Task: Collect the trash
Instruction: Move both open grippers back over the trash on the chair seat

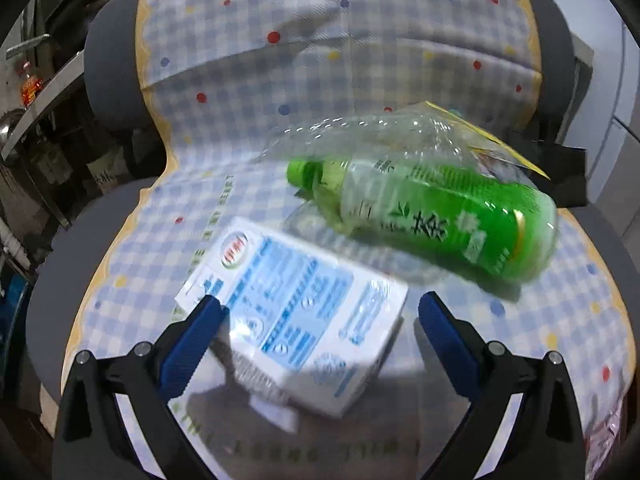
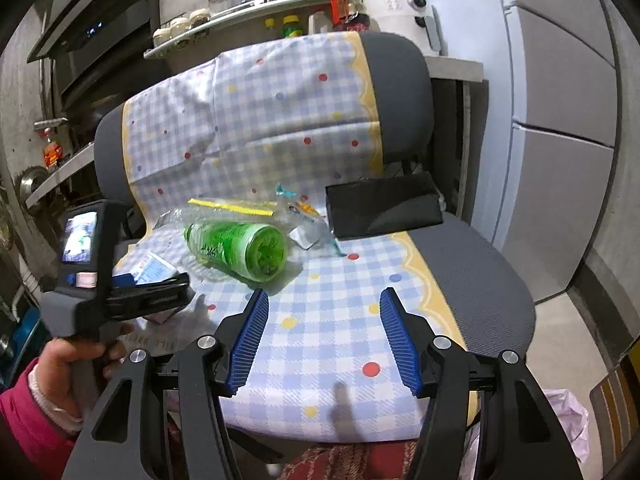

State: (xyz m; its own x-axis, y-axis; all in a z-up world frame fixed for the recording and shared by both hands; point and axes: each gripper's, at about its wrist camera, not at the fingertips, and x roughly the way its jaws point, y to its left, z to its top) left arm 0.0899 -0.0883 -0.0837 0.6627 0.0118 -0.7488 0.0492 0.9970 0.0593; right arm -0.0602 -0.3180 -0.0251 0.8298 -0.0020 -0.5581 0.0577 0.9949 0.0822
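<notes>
A white-and-blue carton [image 1: 296,320] lies flat on the chair's checked cloth [image 1: 248,80]. My left gripper [image 1: 320,302] stands wide open around its near end, the pads not pressing it. Behind the carton a green bottle [image 1: 440,216] lies on its side, under a crumpled clear wrapper [image 1: 380,136]. In the right wrist view the bottle [image 2: 240,248] shows its base, with the carton [image 2: 154,270] to its left and small wrappers [image 2: 304,220] behind. My right gripper [image 2: 325,295] is open over bare cloth, nothing between its fingers.
A black armrest pad [image 2: 380,208] juts over the seat's right side. A hand in a pink sleeve [image 2: 36,412] holds the left gripper. A pale plastic bag [image 2: 568,420] hangs low right. Shelves with jars [image 2: 240,4] stand behind the chair.
</notes>
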